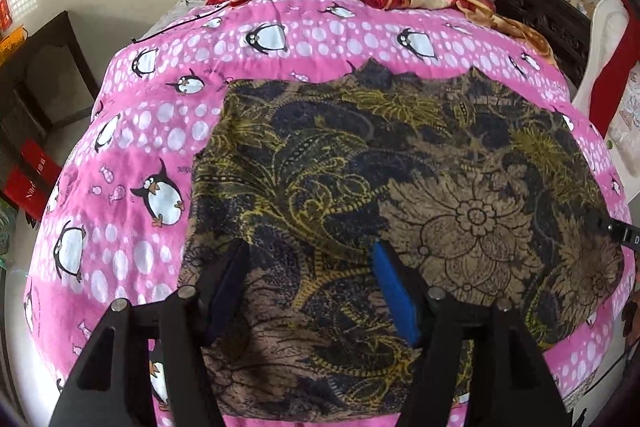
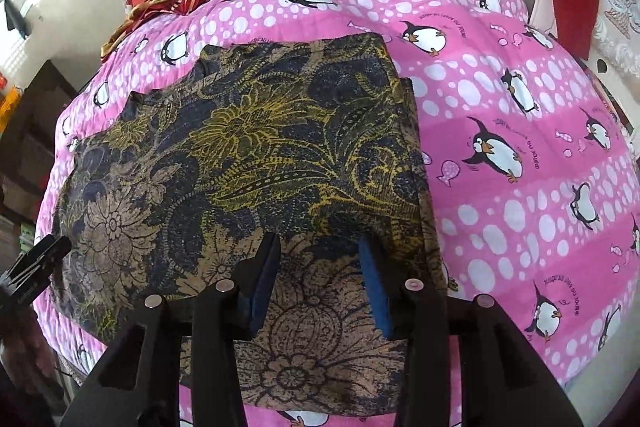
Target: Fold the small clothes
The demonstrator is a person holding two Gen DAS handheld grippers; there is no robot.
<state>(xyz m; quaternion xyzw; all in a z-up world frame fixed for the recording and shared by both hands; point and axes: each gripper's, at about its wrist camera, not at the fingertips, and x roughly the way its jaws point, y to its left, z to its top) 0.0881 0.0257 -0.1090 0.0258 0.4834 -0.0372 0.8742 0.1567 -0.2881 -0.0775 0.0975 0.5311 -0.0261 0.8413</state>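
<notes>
Across the frame's centre, your patterned garment (image 1: pixel 360 187) lies flat on the penguin quilt (image 1: pixel 132 131), ready for folding; left gripper (image 1: pixel 310 255) and right gripper (image 2: pixel 318 247) hover above, jaws apart, empty.

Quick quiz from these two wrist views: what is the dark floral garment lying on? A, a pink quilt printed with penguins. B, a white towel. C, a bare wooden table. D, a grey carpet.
A: the dark floral garment is spread flat on the pink penguin-print quilt, whose pink fabric shows around its edges in both views.
</notes>
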